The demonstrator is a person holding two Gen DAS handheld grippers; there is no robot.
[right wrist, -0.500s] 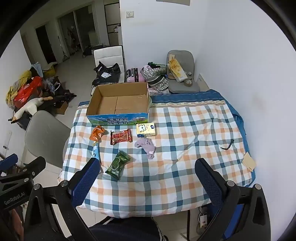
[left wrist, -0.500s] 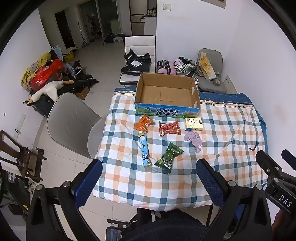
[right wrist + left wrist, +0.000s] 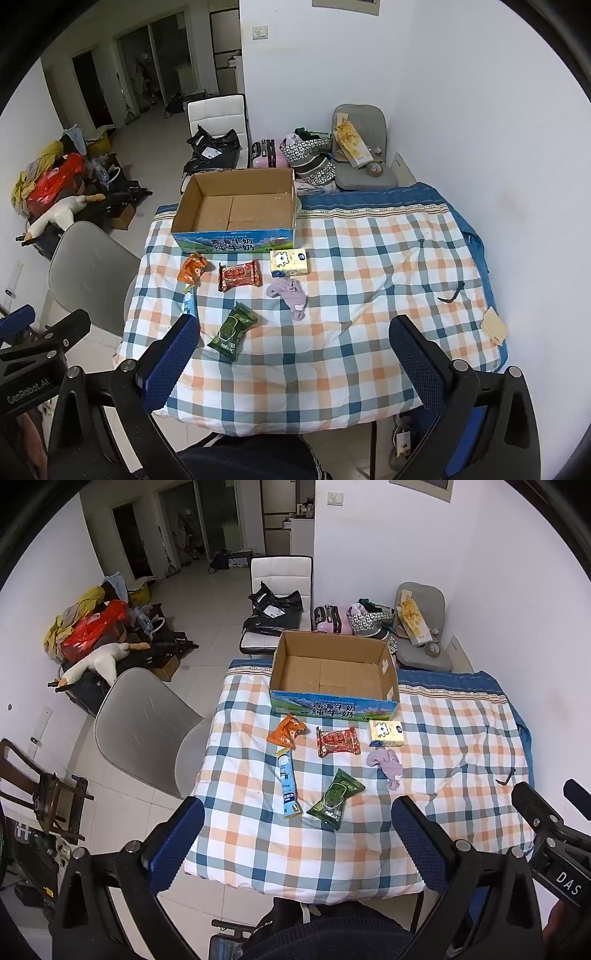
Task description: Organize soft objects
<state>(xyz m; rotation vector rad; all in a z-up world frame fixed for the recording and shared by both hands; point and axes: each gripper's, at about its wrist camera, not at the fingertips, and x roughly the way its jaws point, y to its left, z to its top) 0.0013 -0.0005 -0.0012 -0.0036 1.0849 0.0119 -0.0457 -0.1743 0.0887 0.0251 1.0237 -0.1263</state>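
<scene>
An open, empty cardboard box [image 3: 334, 672] [image 3: 236, 206] stands at the far side of the checked table cover [image 3: 461, 746]. In front of it lie an orange snack packet [image 3: 286, 731] [image 3: 192, 268], a red packet [image 3: 338, 741] [image 3: 239, 275], a yellow tissue pack [image 3: 386, 733] [image 3: 289, 262], a lilac cloth [image 3: 386, 762] [image 3: 290, 293], a green packet [image 3: 335, 799] [image 3: 232, 330] and a blue tube packet [image 3: 287, 784] [image 3: 189, 304]. My left gripper [image 3: 297, 840] and right gripper [image 3: 295, 360] are open and empty, held above the near table edge.
A grey chair [image 3: 147, 731] stands left of the table. A white chair [image 3: 277, 602] and a grey seat [image 3: 421, 627] with bags stand behind it. A small black object [image 3: 450, 293] and a tan card [image 3: 493, 325] lie at the table's right edge. A white wall is on the right.
</scene>
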